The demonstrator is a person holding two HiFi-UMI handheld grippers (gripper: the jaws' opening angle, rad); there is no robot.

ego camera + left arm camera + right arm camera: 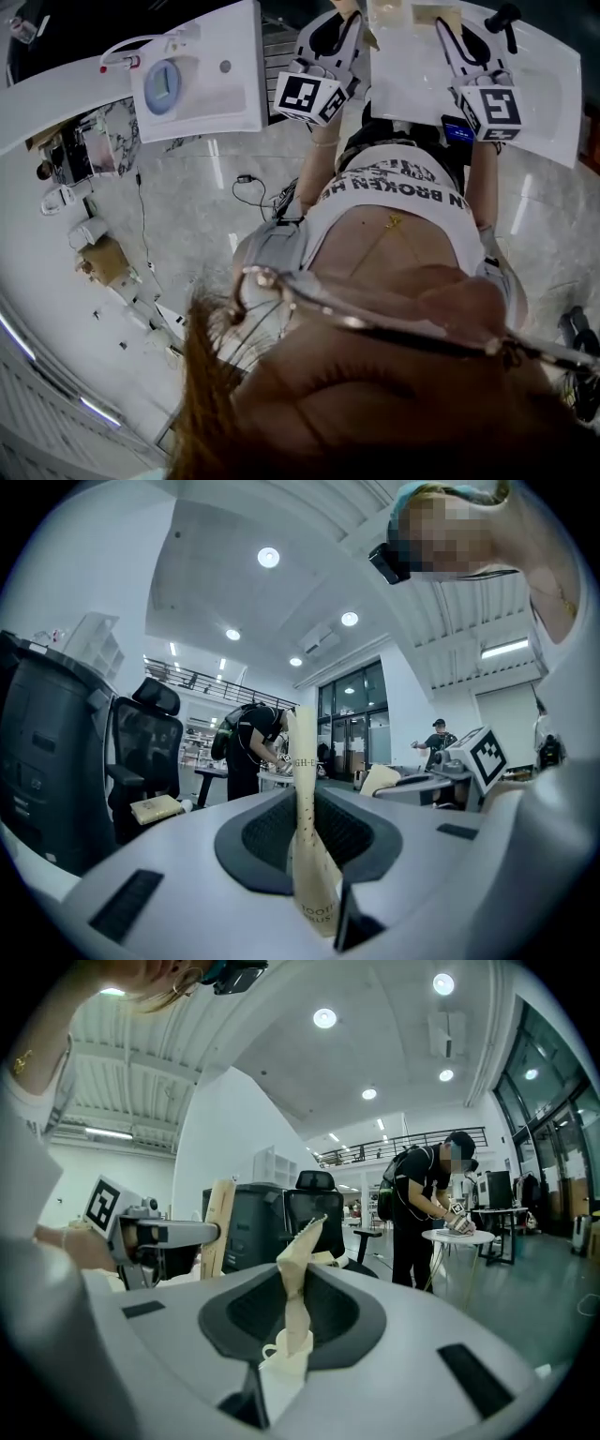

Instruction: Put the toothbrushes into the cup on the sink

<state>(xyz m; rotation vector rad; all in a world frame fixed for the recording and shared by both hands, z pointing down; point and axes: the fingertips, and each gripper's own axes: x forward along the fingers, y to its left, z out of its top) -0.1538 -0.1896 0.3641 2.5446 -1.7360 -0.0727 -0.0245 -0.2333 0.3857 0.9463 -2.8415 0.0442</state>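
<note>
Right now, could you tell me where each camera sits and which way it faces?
Head view: on the head, facing down; torso, left gripper, right gripper, sink.
Left gripper view: on that gripper, facing the room past its toothbrush; torso, right gripper show.
Right gripper view: likewise, past its packet; torso, left gripper show.
Gripper views share the chair.

**Head view.** Left gripper (333, 33) over the gap between the left sink unit (225, 108) and the right countertop (548, 89). Right gripper (455, 47) to its right, above that countertop's near edge.

**Gripper views.** Packaged toothbrush (306, 836) upright between the left jaws. Crumpled wrapper (294, 1302) between the right jaws.
</note>
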